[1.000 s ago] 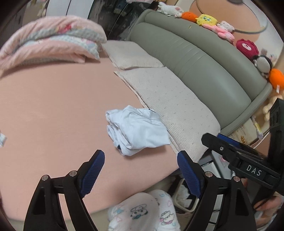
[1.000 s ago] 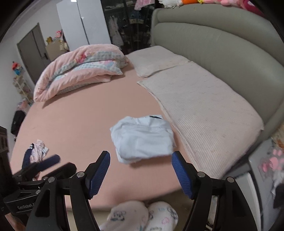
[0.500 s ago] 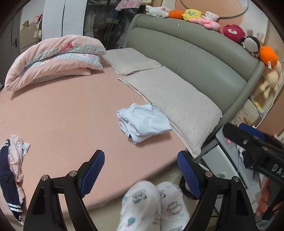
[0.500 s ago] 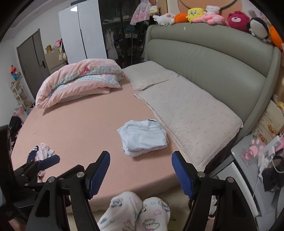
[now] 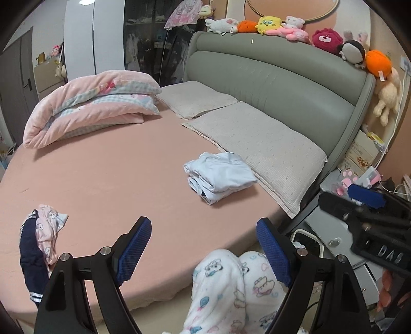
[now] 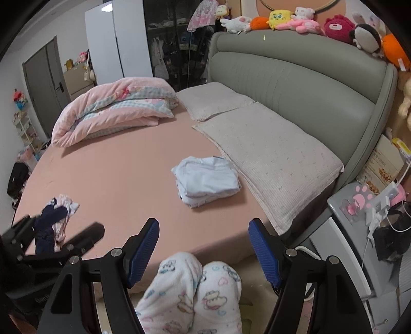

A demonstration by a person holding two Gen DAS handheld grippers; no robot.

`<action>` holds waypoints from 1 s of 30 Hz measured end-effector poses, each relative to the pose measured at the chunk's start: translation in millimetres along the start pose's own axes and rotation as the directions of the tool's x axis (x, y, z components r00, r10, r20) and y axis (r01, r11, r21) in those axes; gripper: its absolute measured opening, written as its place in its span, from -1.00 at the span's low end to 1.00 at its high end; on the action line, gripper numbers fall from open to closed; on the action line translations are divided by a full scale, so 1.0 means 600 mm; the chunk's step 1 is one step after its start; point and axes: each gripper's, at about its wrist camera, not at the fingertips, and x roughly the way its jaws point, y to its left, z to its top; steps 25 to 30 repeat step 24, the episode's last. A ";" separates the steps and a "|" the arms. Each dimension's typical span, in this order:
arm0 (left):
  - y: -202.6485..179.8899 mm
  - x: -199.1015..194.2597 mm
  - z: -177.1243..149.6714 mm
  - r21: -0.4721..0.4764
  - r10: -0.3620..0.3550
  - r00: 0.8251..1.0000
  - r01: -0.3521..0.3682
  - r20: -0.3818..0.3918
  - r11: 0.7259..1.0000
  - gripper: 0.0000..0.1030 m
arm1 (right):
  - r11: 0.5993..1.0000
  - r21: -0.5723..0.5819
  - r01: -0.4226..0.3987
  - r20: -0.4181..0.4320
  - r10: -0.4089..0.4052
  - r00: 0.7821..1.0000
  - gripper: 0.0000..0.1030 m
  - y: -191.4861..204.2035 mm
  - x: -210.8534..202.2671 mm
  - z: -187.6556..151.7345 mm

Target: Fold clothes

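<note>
Holding both claws, left [image 5: 203,250] & right [image 6: 203,248], agape w/ nothing: pale-blue cotton garment [image 6: 206,181] sits folded ahead; crumpled navy-pink clothes [image 5: 38,246] far left, unfolded.

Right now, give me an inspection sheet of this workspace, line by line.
Surface: pink bed sheet, mostly bare.
Job's things: folded pale blue garment lying next to the front pillow; crumpled navy and pink clothes unfolded near the bed's left edge.
Clutter: folded pink quilt at the far side; second pillow by the headboard; plush toys along its top.
Grippers: left claw open, empty, off the bed; right claw open, empty, likewise.
Cables: white cables on the grey nightstand at right.
Surroundings: person's patterned pyjama legs below the claws; wardrobe and door behind.
</note>
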 end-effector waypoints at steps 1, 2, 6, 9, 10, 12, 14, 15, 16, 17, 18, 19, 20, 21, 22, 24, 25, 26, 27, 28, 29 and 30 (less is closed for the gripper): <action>-0.002 -0.003 -0.001 0.002 0.001 1.000 -0.001 0.000 1.000 0.63 | 1.000 -0.002 0.005 -0.001 -0.005 1.000 0.39 0.000 -0.005 -0.005; -0.004 -0.006 -0.003 0.004 0.004 1.000 -0.004 0.001 1.000 0.63 | 1.000 -0.003 0.010 -0.002 -0.010 1.000 0.39 -0.001 -0.009 -0.011; -0.013 -0.016 -0.009 0.014 0.014 1.000 -0.014 0.004 1.000 0.63 | 1.000 0.006 0.022 0.019 -0.022 1.000 0.39 -0.002 -0.028 -0.024; -0.020 -0.024 -0.013 0.022 0.021 1.000 -0.021 0.006 1.000 0.63 | 1.000 0.007 0.019 0.032 -0.019 0.999 0.39 -0.003 -0.038 -0.030; -0.023 -0.027 -0.014 0.024 0.024 1.000 -0.024 0.006 0.999 0.63 | 1.000 0.006 0.017 0.033 -0.017 0.999 0.39 -0.002 -0.040 -0.031; -0.027 -0.030 -0.017 0.028 0.028 1.000 -0.029 0.007 0.999 0.63 | 1.000 0.005 0.019 0.034 -0.019 0.999 0.39 -0.003 -0.042 -0.033; -0.031 -0.029 -0.019 0.034 0.026 1.000 -0.026 0.004 0.999 0.63 | 1.000 0.006 0.026 0.034 -0.026 0.999 0.40 -0.004 -0.042 -0.034; -0.032 -0.029 -0.019 0.035 0.021 1.000 -0.021 0.002 0.999 0.63 | 1.000 0.009 0.026 0.032 -0.026 0.999 0.40 -0.006 -0.041 -0.033; -0.032 -0.028 -0.019 0.030 0.008 1.000 -0.008 0.000 1.000 0.63 | 1.000 0.011 0.026 0.031 -0.026 0.999 0.40 -0.007 -0.040 -0.033; -0.031 -0.028 -0.019 0.022 -0.004 1.000 0.004 -0.003 1.000 0.63 | 1.000 0.014 0.027 0.029 -0.028 0.999 0.40 -0.009 -0.039 -0.033; -0.031 -0.029 -0.019 0.017 -0.016 1.000 0.016 -0.002 1.000 0.63 | 0.999 0.017 0.028 0.026 -0.029 0.999 0.40 -0.010 -0.039 -0.033; -0.032 -0.029 -0.020 0.013 -0.028 1.000 0.028 0.000 1.000 0.63 | 0.999 0.017 0.028 0.025 -0.028 0.999 0.40 -0.011 -0.039 -0.034; -0.033 -0.031 -0.020 0.016 -0.032 0.999 0.032 0.005 0.999 0.63 | 0.999 0.017 0.031 0.024 -0.032 0.999 0.40 -0.010 -0.039 -0.035; -0.034 -0.032 -0.021 0.018 -0.031 0.999 0.031 0.011 0.999 0.63 | 0.999 0.016 0.035 0.023 -0.036 0.999 0.40 -0.009 -0.039 -0.036; -0.036 -0.033 -0.022 0.020 -0.029 0.999 0.029 0.018 0.999 0.63 | 0.999 0.016 0.039 0.024 -0.039 0.999 0.40 -0.009 -0.039 -0.037; -0.038 -0.035 -0.023 0.027 -0.030 0.999 0.029 0.023 0.999 0.63 | 0.999 0.017 0.045 0.029 -0.045 0.999 0.40 -0.010 -0.042 -0.039; -0.038 -0.035 -0.023 0.027 -0.030 0.999 0.029 0.023 0.999 0.63 | 0.999 0.017 0.045 0.029 -0.045 0.999 0.40 -0.010 -0.042 -0.039; -0.038 -0.035 -0.023 0.027 -0.030 0.999 0.029 0.023 0.999 0.63 | 0.999 0.017 0.045 0.029 -0.045 0.999 0.40 -0.010 -0.042 -0.039; -0.038 -0.035 -0.023 0.027 -0.030 0.999 0.029 0.023 0.999 0.63 | 0.999 0.017 0.045 0.029 -0.045 0.999 0.40 -0.010 -0.042 -0.039; -0.038 -0.035 -0.023 0.027 -0.030 0.999 0.029 0.023 0.999 0.63 | 0.999 0.017 0.045 0.029 -0.045 0.999 0.40 -0.010 -0.042 -0.039; -0.038 -0.035 -0.023 0.027 -0.030 0.999 0.029 0.023 0.999 0.63 | 0.999 0.017 0.045 0.029 -0.045 0.999 0.40 -0.010 -0.042 -0.039; -0.038 -0.035 -0.023 0.027 -0.030 0.999 0.029 0.023 0.999 0.63 | 0.999 0.017 0.045 0.029 -0.045 0.999 0.40 -0.010 -0.042 -0.039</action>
